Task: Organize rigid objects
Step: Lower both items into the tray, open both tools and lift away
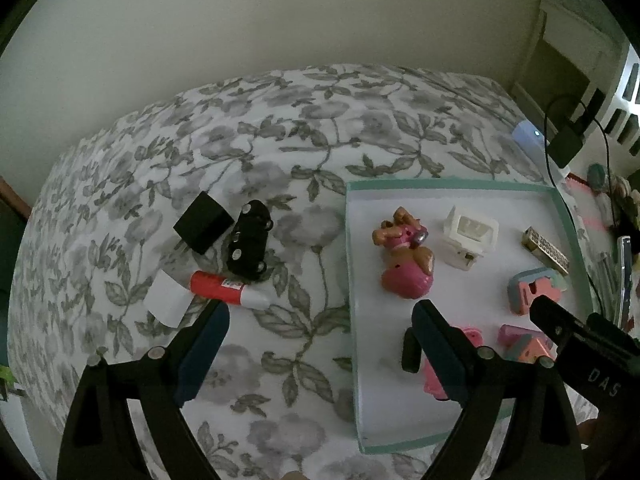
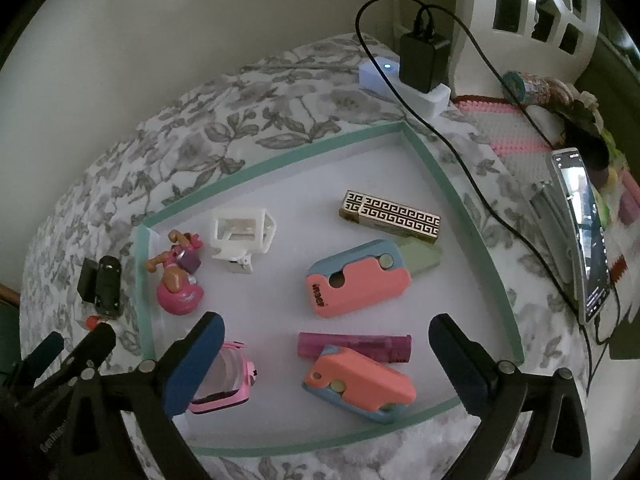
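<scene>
Left wrist. My left gripper (image 1: 320,328) stood wide open with nothing between the jaws, hanging over the bedspread (image 1: 248,152) at the tray's (image 1: 448,185) left rim. Four things still lay outside the tray, all ahead of my left finger: a glue stick (image 1: 224,288) nearest, just off the fingertip; a white card (image 1: 166,298) touching its red end; a black car (image 1: 250,246) past that, on its side or back with wheels showing; a black block (image 1: 203,222) against the car. Ahead of my right finger, inside the tray: a pup toy (image 1: 404,258), a white frame (image 1: 470,236), a gold case (image 1: 546,250). The right gripper's tip (image 1: 560,320) crowded in from the right.

Right wrist. My right gripper (image 2: 326,344) was also fully spread and empty, above the tray floor. Between the jaws lay a purple tube (image 2: 354,346) with a coral slider (image 2: 360,386) leaning on it; a second slider (image 2: 358,278) further ahead; a pink toy (image 2: 224,380) partly behind my left finger.

Risks, as I judged them: the bedspread is soft, so the glue stick could roll when pinched. Card, car and block sit tight together, so a wide closing could drag a neighbour. Both grippers near the same rim could knock each other.
</scene>
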